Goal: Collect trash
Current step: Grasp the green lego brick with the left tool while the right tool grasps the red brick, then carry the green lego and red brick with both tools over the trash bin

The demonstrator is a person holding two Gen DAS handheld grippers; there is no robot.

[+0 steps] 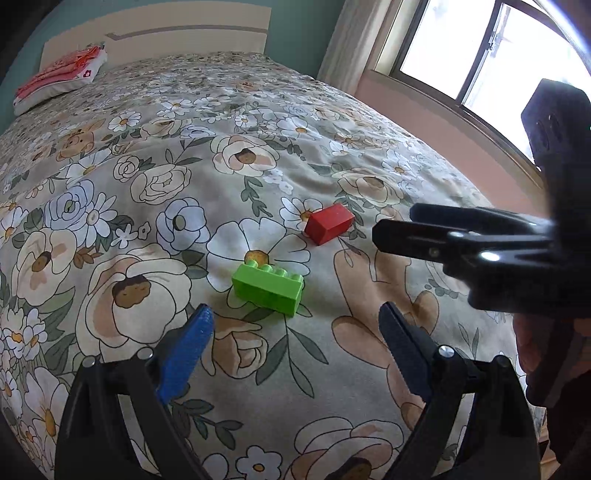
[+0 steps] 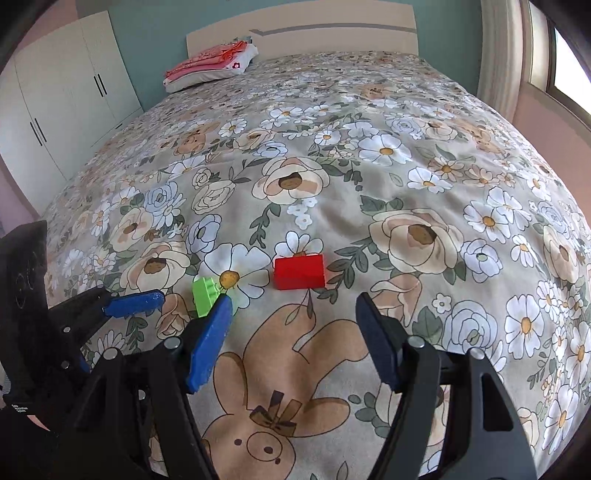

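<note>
Two toy bricks lie on a bed (image 1: 147, 206) covered with a flower-and-bear print spread. In the left wrist view the green brick (image 1: 268, 287) sits near the centre of the frame, studs up, and the red brick (image 1: 330, 223) lies just up and to the right of it, apart from it. The left gripper (image 1: 295, 332) fills the bottom of that frame with its jaws spread wide and nothing between them; the green brick is just beyond its fingertips. The right gripper (image 1: 391, 232) reaches in from the right edge, near the red brick but not touching it. In the right wrist view its jaws stand partly open and empty, the red brick (image 2: 299, 272) just above the gap. A folded pink-and-white cloth (image 2: 210, 68) lies at the headboard (image 2: 332, 33), upper left.
</note>
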